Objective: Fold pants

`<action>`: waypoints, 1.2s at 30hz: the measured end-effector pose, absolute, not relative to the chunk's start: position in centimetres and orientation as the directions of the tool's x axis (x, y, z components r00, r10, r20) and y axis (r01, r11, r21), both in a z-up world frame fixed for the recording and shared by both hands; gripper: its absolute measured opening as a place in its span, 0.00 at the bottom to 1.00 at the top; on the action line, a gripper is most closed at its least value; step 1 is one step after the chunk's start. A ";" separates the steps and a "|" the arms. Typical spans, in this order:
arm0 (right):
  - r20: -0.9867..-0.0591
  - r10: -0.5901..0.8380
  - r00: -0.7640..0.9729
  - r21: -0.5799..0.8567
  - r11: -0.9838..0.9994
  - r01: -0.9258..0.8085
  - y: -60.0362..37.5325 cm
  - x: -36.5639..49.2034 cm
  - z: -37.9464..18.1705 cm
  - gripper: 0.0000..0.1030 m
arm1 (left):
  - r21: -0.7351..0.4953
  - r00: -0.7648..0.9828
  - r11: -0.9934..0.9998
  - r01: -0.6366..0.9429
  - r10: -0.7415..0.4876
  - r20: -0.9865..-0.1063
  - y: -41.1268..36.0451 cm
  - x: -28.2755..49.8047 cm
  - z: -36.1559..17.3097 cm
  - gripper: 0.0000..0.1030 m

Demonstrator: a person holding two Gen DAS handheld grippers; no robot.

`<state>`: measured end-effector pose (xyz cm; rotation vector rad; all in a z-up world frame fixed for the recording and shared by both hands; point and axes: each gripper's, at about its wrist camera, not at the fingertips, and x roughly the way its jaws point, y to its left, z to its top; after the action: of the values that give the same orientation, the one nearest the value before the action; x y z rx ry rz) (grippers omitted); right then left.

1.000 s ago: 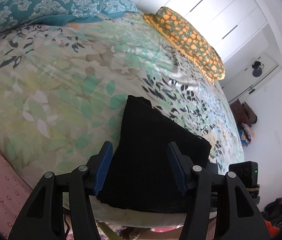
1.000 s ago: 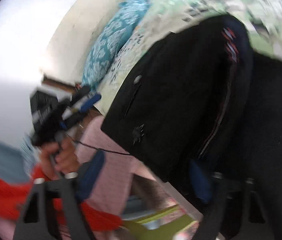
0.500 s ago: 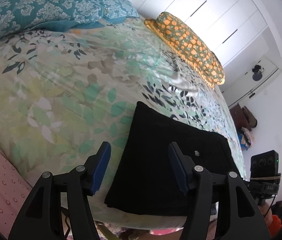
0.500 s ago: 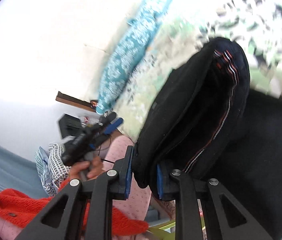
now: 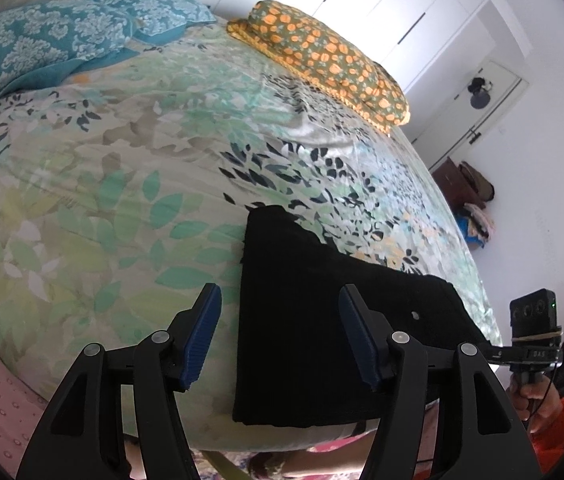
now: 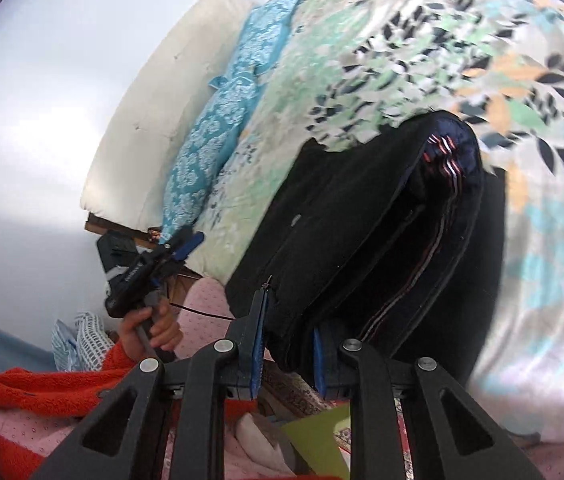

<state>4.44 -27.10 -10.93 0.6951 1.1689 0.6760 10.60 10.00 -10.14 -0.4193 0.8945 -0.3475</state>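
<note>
While clamped, pants (image 6: pixel 361 240) in right hand-held gripper (image 6: pixel 287 350)

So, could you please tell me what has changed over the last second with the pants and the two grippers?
The right gripper, open a second ago, closed its fingers on the near edge of the black pants and now holds the folded stack. The pants, earlier raised at their right side, now lie flat on the floral bedspread. The left gripper stays open and empty above them.
</note>
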 end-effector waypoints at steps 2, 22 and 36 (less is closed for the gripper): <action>-0.579 0.772 0.262 0.784 0.615 -0.084 -28.5 4.1 -11.7 0.19 | -0.471 0.573 0.870 0.144 -0.462 -0.678 9.2 10.5 -9.9 0.62; -0.746 0.501 0.438 0.514 0.852 -0.100 -31.3 6.3 -8.0 0.37 | -0.183 0.419 0.873 0.452 -0.389 -0.821 -0.2 8.6 -14.6 0.66; -0.823 0.379 0.424 0.424 0.906 0.012 -30.0 10.4 -12.4 0.23 | -0.149 0.398 0.881 0.450 -0.347 -0.849 -0.3 7.9 -15.0 0.67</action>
<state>10.44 -29.98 -12.36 0.3966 1.1169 0.2372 7.93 -0.34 -14.99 0.1099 1.0461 -0.5055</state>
